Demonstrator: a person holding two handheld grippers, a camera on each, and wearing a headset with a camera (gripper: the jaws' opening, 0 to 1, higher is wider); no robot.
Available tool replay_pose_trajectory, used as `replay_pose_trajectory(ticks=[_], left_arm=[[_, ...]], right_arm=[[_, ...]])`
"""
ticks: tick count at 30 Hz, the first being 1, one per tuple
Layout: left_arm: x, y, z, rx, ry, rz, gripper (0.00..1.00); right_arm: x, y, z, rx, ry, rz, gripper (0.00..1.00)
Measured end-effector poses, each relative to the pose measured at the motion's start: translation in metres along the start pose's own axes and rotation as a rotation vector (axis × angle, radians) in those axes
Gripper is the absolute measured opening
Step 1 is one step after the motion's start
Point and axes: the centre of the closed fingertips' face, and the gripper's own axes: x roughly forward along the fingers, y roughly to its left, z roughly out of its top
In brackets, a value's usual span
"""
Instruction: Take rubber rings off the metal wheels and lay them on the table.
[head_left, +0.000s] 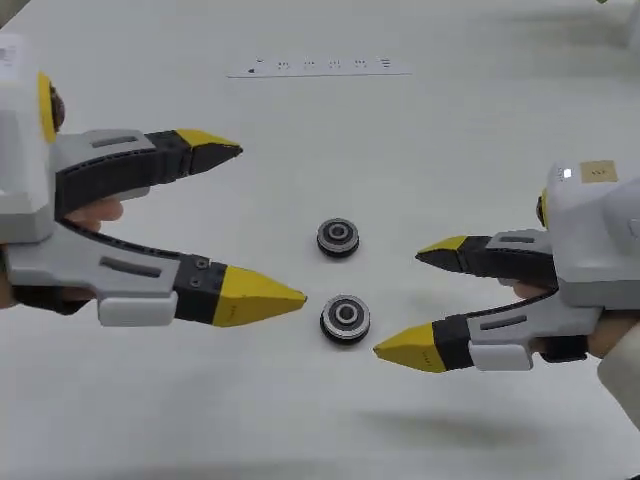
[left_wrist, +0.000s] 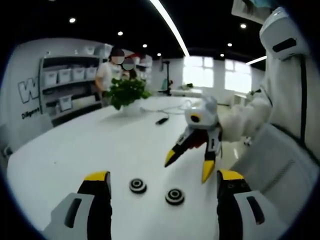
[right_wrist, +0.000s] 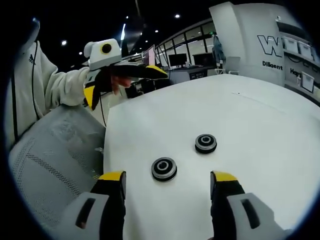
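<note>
My tongs stand wide apart, holding nothing: the left gripper and the right gripper face each other over the white table. Between them two small round metal wheels lie flat. The nearer wheel sits just beside both lower tips, and the farther wheel is a little beyond it. The black rubber ring looks to be on its wheel yet. I'd pin the nearer wheel's hub with one tip, hook the ring's edge with the other, and peel slowly so the wheel doesn't skid.
</note>
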Motion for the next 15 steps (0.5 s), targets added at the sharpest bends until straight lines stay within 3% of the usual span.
replay_pose_trajectory(ticks=[6, 15], left_arm=[[0.017, -0.009, -0.012, 0.017, 0.029, -0.035, 0.83], [0.038, -0.011, -0.03, 0.04, 0.054, -0.065, 0.72]], right_arm=[[0.007, 0.002, -0.002, -0.015, -0.008, 0.025, 0.56], [0.018, 0.004, -0.003, -0.067, -0.023, 0.046, 0.44]])
